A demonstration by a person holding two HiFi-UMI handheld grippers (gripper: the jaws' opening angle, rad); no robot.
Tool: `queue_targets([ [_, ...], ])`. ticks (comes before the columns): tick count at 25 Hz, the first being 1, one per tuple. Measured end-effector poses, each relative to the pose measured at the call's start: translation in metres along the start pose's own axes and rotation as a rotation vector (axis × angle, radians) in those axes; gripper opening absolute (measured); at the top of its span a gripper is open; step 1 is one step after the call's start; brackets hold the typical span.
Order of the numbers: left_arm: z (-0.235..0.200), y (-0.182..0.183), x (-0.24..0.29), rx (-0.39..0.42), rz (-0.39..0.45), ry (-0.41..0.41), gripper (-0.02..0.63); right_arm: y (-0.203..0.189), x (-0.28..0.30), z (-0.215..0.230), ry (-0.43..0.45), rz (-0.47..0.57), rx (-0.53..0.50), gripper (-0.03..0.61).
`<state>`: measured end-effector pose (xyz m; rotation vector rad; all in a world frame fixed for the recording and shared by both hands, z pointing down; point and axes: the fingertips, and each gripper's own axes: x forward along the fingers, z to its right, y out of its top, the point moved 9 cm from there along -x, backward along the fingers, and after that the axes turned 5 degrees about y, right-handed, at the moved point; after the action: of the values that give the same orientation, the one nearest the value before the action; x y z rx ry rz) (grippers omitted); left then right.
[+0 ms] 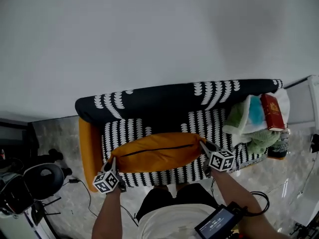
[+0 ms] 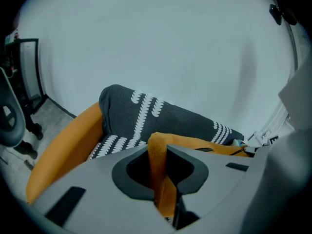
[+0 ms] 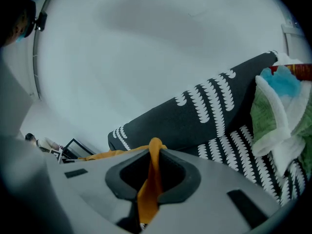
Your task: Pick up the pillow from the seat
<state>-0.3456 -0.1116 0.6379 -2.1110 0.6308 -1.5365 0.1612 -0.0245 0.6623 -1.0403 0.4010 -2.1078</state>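
An orange pillow point(image 1: 157, 152) with a dark zip line hangs stretched between my two grippers over the sofa seat point(image 1: 164, 126). My left gripper point(image 1: 114, 164) is shut on the pillow's left corner. In the left gripper view, orange fabric point(image 2: 158, 172) is pinched between the jaws. My right gripper point(image 1: 203, 146) is shut on the right corner. The right gripper view shows a fold of the pillow point(image 3: 152, 179) clamped between its jaws.
The sofa has a black-and-white patterned back point(image 1: 164, 97) and an orange left arm point(image 1: 89, 148). A pile of green, white and blue cloth point(image 1: 251, 121) with a red book point(image 1: 272, 111) fills the right end. A black chair base point(image 1: 30, 176) stands at left; cables point(image 1: 254, 203) lie on the floor.
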Motion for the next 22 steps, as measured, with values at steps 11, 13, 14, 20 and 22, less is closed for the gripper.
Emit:
queue_targets([
  [11, 0.028, -0.023, -0.046, -0.001, -0.026, 0.029, 0.054, 0.01, -0.032, -0.003, 0.013, 0.007, -0.004, 0.049],
  [13, 0.033, -0.028, -0.053, -0.006, -0.023, 0.028, 0.054, 0.011, -0.041, -0.003, 0.018, 0.008, -0.011, 0.049],
  [14, 0.037, -0.029, -0.056, -0.006, -0.022, 0.026, 0.054, 0.012, -0.047, -0.002, 0.02, 0.012, -0.011, 0.049],
  [20, 0.054, -0.022, -0.078, 0.023, 0.025, 0.025, 0.052, 0.016, -0.075, -0.009, 0.043, 0.032, -0.022, 0.048],
  [22, 0.054, -0.019, -0.087, 0.026, 0.043, 0.02, 0.052, 0.016, -0.084, -0.017, 0.056, 0.044, -0.032, 0.048],
])
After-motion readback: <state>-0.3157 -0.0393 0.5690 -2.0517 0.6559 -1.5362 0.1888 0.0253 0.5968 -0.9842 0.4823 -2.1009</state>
